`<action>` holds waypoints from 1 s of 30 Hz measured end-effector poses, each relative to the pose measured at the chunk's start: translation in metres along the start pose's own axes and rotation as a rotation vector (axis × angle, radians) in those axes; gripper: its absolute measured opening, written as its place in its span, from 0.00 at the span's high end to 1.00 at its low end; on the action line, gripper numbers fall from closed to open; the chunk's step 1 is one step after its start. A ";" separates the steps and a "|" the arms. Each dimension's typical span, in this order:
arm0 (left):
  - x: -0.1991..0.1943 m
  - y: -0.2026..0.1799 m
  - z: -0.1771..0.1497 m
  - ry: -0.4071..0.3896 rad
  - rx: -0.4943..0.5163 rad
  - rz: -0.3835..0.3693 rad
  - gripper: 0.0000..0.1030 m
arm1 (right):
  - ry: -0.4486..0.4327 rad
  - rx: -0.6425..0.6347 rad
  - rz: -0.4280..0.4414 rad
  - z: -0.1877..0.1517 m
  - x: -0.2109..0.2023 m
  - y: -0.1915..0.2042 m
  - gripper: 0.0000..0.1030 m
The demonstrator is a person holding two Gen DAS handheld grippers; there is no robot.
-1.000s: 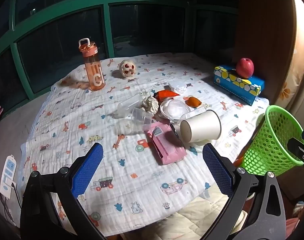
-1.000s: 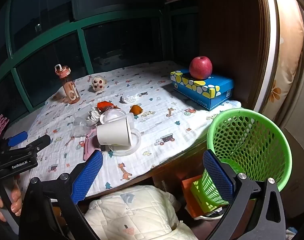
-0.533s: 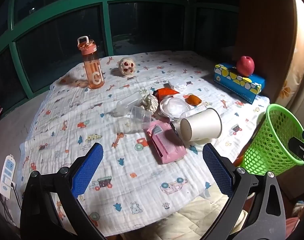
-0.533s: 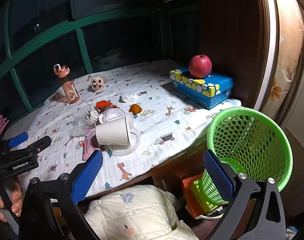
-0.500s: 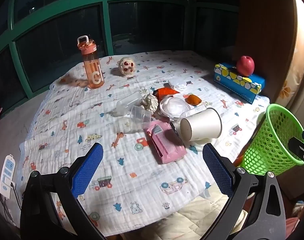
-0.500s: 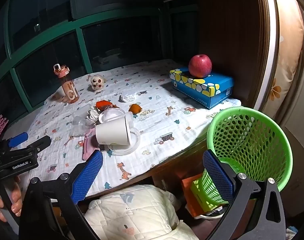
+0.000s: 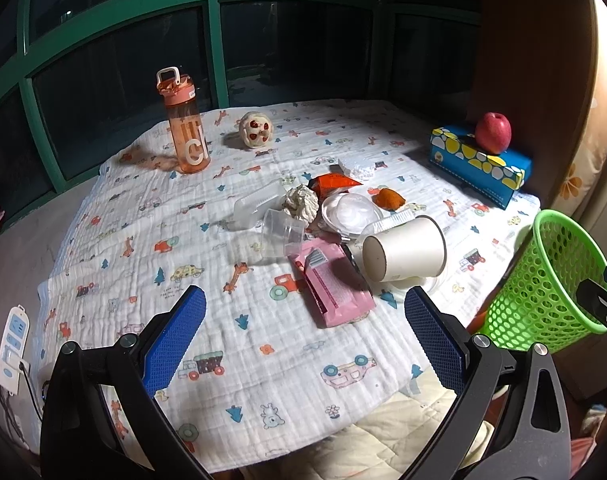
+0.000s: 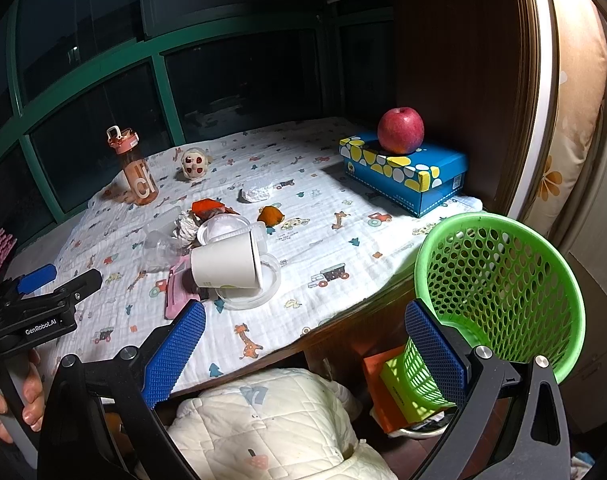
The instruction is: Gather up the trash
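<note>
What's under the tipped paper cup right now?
The paper cup lies on its side on a clear plastic lid, with the pink packet beside it toward the left gripper. Anything directly beneath the cup is hidden.

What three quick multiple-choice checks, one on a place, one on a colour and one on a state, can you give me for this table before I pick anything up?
1. Where is the apple?
A. On the blue box
B. Inside the basket
C. Beside the water bottle

2. What colour is the basket?
A. Orange
B. Green
C. White

3. How is the paper cup sitting?
A. Upright
B. Stacked inside another cup
C. Tipped on its side

Answers:
1 A, the apple rests on top of the blue box at the far right of the table.
2 B, its mesh wall and rim are bright green in both views.
3 C, its flat bottom faces the left camera and its open mouth points sideways.
</note>
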State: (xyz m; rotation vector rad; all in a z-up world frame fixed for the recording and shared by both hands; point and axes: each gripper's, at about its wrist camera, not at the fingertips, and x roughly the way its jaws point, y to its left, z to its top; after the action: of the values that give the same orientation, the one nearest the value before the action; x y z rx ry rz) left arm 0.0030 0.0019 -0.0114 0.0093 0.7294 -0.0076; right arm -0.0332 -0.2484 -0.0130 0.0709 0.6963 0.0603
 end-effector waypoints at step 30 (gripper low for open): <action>0.003 0.007 0.000 0.006 -0.003 0.000 0.05 | 0.003 0.001 0.000 -0.001 0.002 0.000 0.06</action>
State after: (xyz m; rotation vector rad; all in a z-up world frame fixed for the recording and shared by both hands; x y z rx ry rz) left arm 0.0054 0.0088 -0.0134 0.0066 0.7356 -0.0070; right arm -0.0322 -0.2485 -0.0146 0.0720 0.6996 0.0596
